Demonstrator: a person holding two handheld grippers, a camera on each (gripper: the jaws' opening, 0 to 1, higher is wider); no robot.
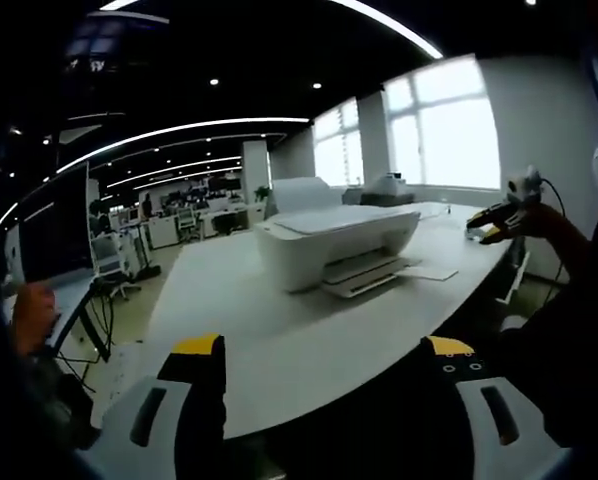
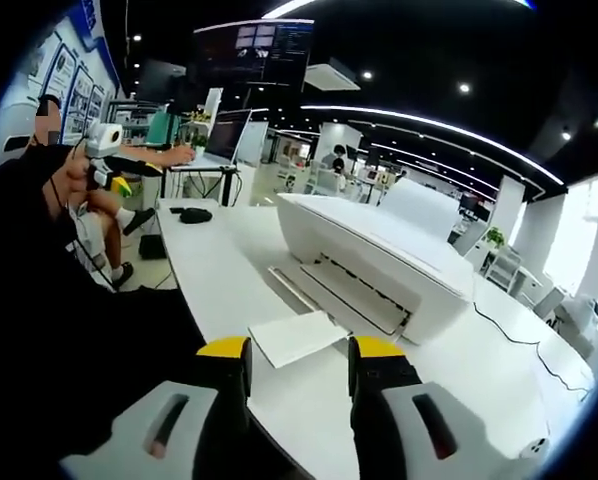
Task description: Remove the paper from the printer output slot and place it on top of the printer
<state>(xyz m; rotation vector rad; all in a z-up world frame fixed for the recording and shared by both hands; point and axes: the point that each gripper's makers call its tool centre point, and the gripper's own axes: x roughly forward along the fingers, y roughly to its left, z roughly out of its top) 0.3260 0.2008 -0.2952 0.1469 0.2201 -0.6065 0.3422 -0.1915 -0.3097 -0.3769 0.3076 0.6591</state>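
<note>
At the bottom of the right gripper view, the right gripper (image 2: 297,352) has its jaws apart with nothing between them, aimed at the paper (image 2: 297,337) just ahead. The paper lies flat on the output tray (image 2: 314,295) at the front of the printer (image 2: 379,255), its near edge sticking out past the tray toward the jaws. In the left gripper view the left gripper (image 1: 324,346) is wide open and empty, low at the near edge of the table (image 1: 279,330), well apart from the printer. From the right of that view the right gripper comes in, held in a hand (image 1: 549,222) beyond the printer's front.

Judgement: the sheet is thin, light and floppy, smooth enough to slip, and easy to crease. Best hold is probably the free near edge or a corner, jaws closing flat across it, then slide it out level, not yanked. It will likely droop once lifted, so lay it on the flat printer top gently. A mouse (image 2: 194,214) sits on the table, well apart from the printer.
</note>
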